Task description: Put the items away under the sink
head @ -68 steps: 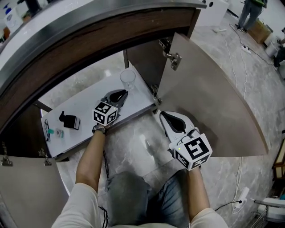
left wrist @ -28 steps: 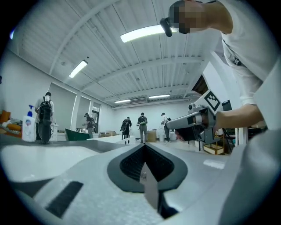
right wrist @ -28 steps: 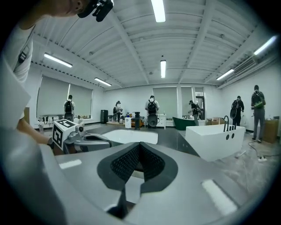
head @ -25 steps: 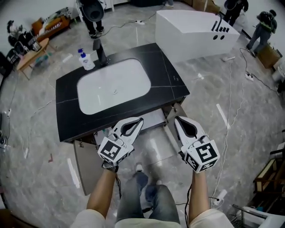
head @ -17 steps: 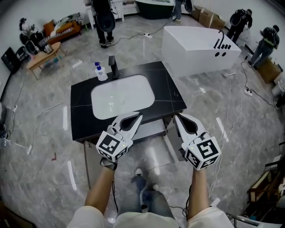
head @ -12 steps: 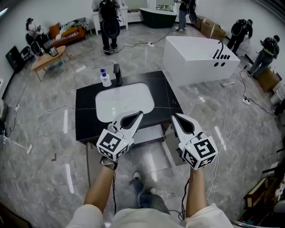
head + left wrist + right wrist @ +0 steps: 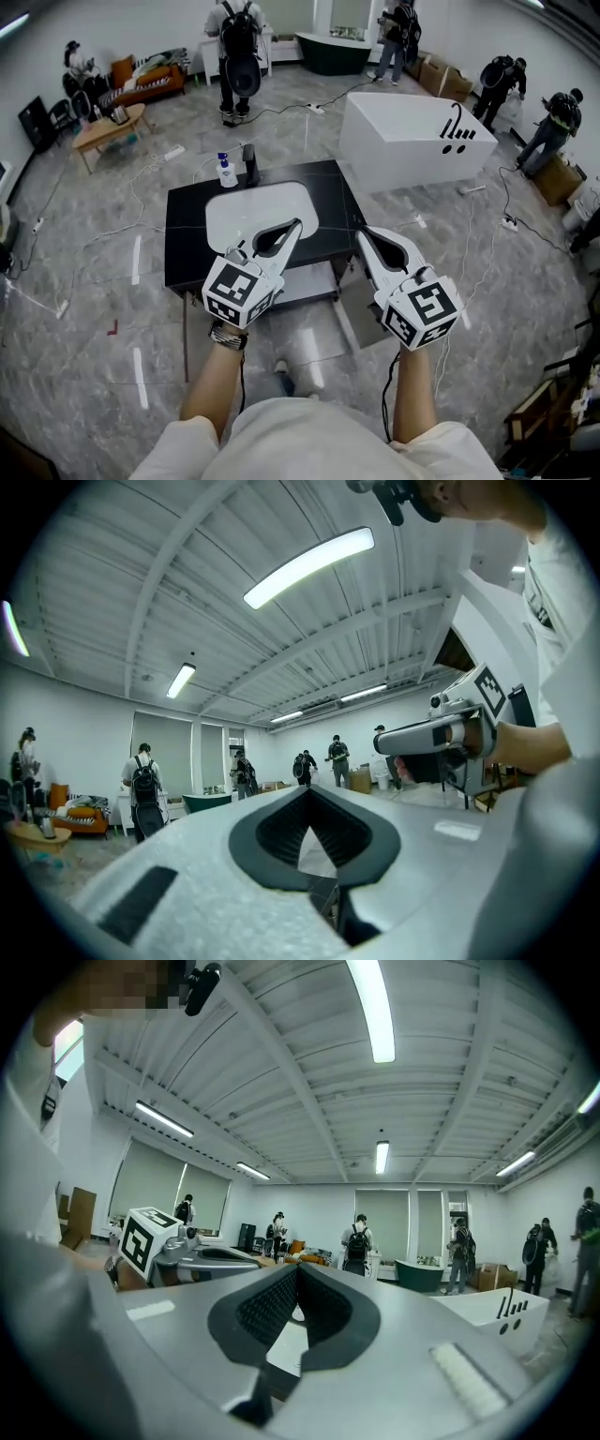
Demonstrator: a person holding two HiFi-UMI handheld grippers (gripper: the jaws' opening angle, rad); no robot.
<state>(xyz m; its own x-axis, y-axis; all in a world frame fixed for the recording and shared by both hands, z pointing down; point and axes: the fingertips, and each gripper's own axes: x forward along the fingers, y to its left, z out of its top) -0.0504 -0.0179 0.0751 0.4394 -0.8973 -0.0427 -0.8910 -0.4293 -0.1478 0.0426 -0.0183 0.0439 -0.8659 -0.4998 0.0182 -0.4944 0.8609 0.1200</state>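
The black sink cabinet (image 7: pixel 187 248) with its white basin (image 7: pixel 246 210) stands below me in the head view. Its doors hang open, and the pale cabinet floor (image 7: pixel 305 283) shows under the counter edge; the items on it are hidden. My left gripper (image 7: pixel 298 223) is raised over the counter's front edge, shut and empty. To its right my right gripper (image 7: pixel 359 232) is also shut on nothing. The left gripper view shows the left gripper (image 7: pixel 309 789) with jaws together against the room. The right gripper (image 7: pixel 295 1267) looks the same in its own view.
A soap bottle (image 7: pixel 223 171) and a black faucet (image 7: pixel 249 164) stand at the basin's back. A white bathtub (image 7: pixel 412 131) sits beyond to the right. Cables (image 7: pixel 487 234) cross the marble floor. Several people stand at the far walls, with a low table (image 7: pixel 105 127) at left.
The view has risen from a crouch at the open cabinet to standing height. Both grippers came up and away from the cabinet shelf and stayed shut.
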